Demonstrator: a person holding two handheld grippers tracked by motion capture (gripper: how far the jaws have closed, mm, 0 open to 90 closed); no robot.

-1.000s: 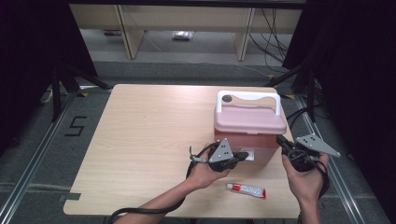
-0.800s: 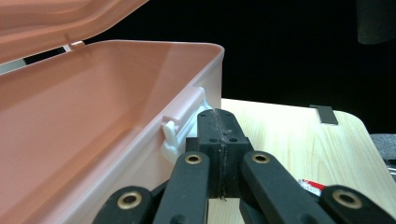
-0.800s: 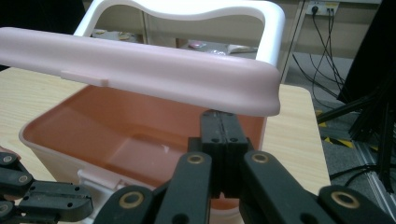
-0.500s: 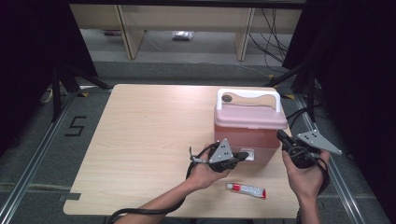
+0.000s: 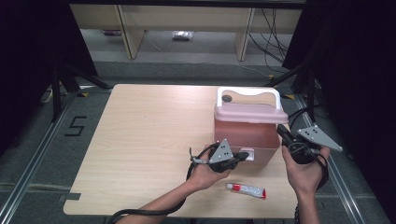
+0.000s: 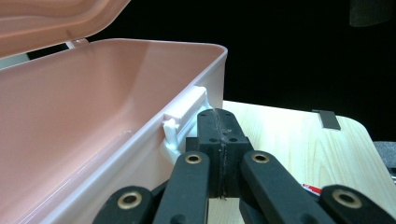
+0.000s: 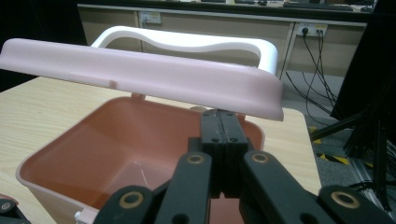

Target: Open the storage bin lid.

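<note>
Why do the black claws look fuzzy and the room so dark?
In both gripper views the jaws sit right against the lens, so they blur, while the pink box stays sharper. In the high view, light falls on the table; the sides stay black, and the tube looks small and soft.

We see a light wood counter (image 5: 140, 140) with rounded corners. A pink box (image 5: 245, 137) with its lid raised sits on it at the right, toward the far side. A small tube (image 5: 246, 190) lies flat near the right front edge.

black claws (image 6: 219, 140) with brass rivets, grey triangular plates, trailing black cables.
</note>
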